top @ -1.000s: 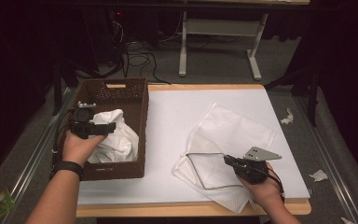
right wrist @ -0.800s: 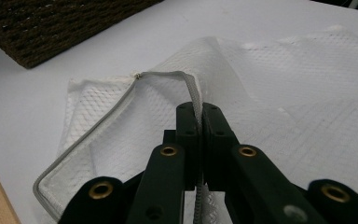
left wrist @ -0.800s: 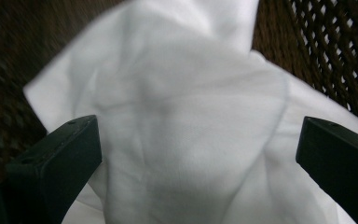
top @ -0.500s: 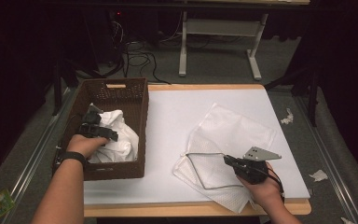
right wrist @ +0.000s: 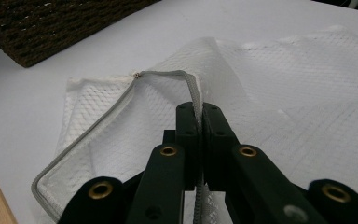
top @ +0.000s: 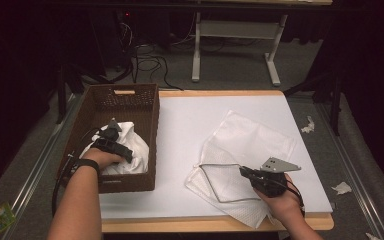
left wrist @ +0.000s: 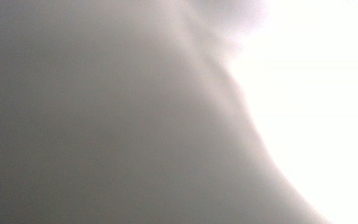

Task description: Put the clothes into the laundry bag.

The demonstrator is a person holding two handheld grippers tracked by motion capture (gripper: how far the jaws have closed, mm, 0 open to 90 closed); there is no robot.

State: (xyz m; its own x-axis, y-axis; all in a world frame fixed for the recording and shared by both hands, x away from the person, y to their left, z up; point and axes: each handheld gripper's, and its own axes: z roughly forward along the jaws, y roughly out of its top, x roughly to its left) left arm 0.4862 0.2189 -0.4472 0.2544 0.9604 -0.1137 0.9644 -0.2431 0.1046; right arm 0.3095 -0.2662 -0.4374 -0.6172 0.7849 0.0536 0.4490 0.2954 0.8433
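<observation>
A white mesh laundry bag lies flat on the white table, its grey zipper edge gaping towards the front. My right gripper is shut on that zipper edge; in the right gripper view the jaws pinch the zipper over the mesh bag. My left gripper is down inside the brown wicker basket, pressed against the white cloth bundled there. Its tips are buried in the cloth, and the left gripper view is a white blur.
The basket stands at the table's left side. White tabletop lies between basket and bag. Scraps of paper lie on the grey floor at the right. A desk frame and cables stand behind the table.
My left hand has sunk down into the basket and pushed its gripper into the white cloth. The right hand and the mesh bag have stayed put.
</observation>
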